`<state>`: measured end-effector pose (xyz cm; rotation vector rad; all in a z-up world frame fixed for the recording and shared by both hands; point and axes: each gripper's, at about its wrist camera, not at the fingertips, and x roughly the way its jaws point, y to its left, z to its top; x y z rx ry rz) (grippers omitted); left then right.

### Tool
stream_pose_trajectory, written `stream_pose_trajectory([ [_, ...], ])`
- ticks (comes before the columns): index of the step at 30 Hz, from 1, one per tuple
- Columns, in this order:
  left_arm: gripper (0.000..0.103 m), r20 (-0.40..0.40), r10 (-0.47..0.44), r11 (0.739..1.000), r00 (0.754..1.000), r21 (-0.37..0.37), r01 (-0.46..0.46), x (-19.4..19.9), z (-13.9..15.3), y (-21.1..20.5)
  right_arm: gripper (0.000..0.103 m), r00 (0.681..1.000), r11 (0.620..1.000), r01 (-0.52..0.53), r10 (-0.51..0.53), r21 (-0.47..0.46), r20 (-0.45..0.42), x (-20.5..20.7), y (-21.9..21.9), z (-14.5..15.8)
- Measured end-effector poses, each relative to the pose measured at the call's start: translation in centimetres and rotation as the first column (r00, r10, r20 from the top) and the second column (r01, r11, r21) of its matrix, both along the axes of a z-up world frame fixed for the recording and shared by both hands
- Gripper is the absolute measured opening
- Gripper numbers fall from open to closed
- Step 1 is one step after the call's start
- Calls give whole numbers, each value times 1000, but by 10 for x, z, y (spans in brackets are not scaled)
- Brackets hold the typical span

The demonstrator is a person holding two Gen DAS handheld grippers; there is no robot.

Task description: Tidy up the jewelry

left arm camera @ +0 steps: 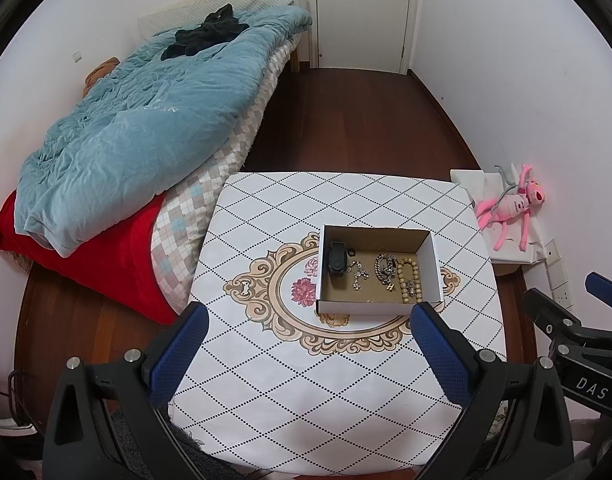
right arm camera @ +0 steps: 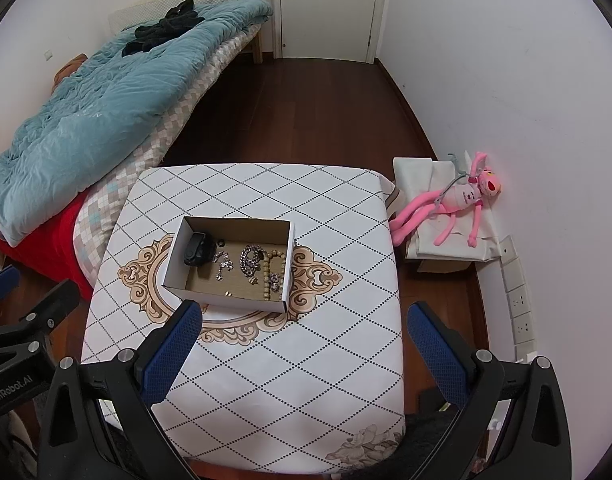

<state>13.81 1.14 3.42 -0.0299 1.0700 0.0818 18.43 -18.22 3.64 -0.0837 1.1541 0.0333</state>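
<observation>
Where tongs gape: box beyond.

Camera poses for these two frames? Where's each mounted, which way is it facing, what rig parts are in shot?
Left wrist: on the left hand-held gripper, above the table's near edge, looking forward and down at the cardboard box; its own two blue fingers show, wide apart, with the other gripper at the right edge.
Right wrist: on the right hand-held gripper, same heading; its own open fingers show, the other gripper at the left edge.
Shared: box of jewelry, patterned table, bed, door, pink plush toy.
</observation>
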Motion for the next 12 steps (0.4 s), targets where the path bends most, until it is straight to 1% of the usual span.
stream_pose_trajectory([
  [7,103,-2,-1,1000,1000,-3,1,0,0,0,103,1000,1000,0,0,1,0,-1,0,1],
  [12,103,17,-6,1000,1000,-6,6,-4,6,-2,103,1000,1000,-1,1,-3,0,-1,0,2],
])
